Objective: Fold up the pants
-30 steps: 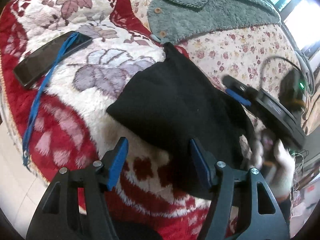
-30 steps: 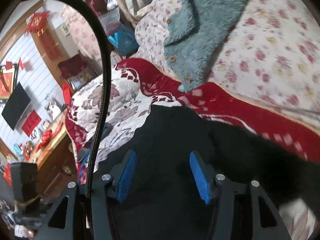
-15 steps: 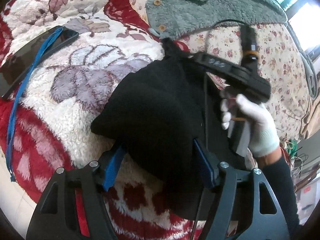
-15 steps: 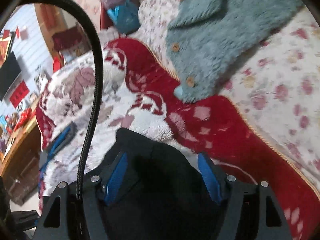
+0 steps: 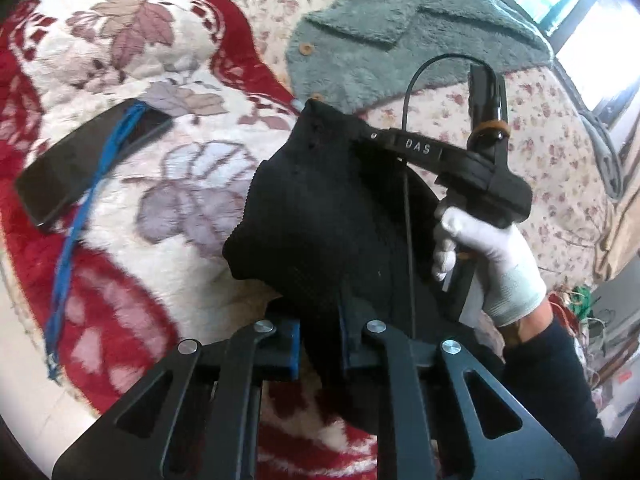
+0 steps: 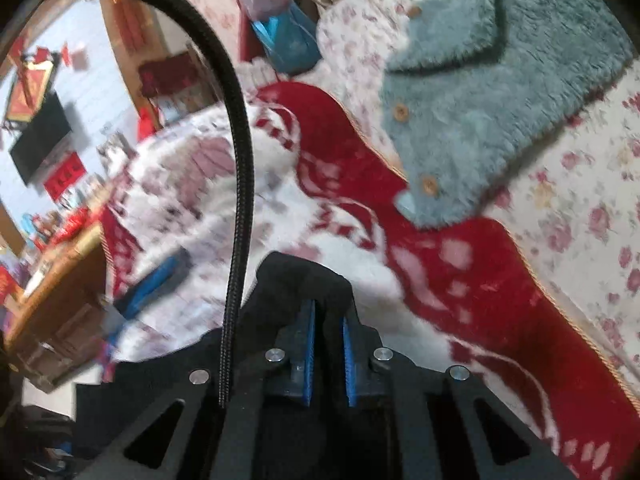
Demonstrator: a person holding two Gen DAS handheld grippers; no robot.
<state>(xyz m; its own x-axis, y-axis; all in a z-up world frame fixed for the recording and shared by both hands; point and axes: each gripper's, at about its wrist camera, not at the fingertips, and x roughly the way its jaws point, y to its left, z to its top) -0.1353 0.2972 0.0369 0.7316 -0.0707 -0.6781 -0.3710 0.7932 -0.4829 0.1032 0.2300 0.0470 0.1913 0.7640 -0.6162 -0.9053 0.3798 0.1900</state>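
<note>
The black pants (image 5: 320,216) lie folded in a thick bundle on the red and white floral blanket (image 5: 168,200). My left gripper (image 5: 320,340) is shut on the near edge of the bundle. My right gripper (image 6: 328,344) is shut on the far corner of the pants (image 6: 304,280). In the left wrist view the right gripper (image 5: 360,136) reaches in from the right, held by a white-gloved hand (image 5: 492,264), with its tip buried in the far corner of the cloth.
A teal fleece garment (image 5: 400,40) with wooden buttons lies beyond on the flowered bedsheet (image 5: 540,128). A black phone (image 5: 76,168) with a blue strap lies on the blanket to the left. The bed edge and floor are at lower left.
Both grippers have closed onto the pants. The right gripper swung from the right side across to the far corner. The bundle has bunched up and lifted slightly.
</note>
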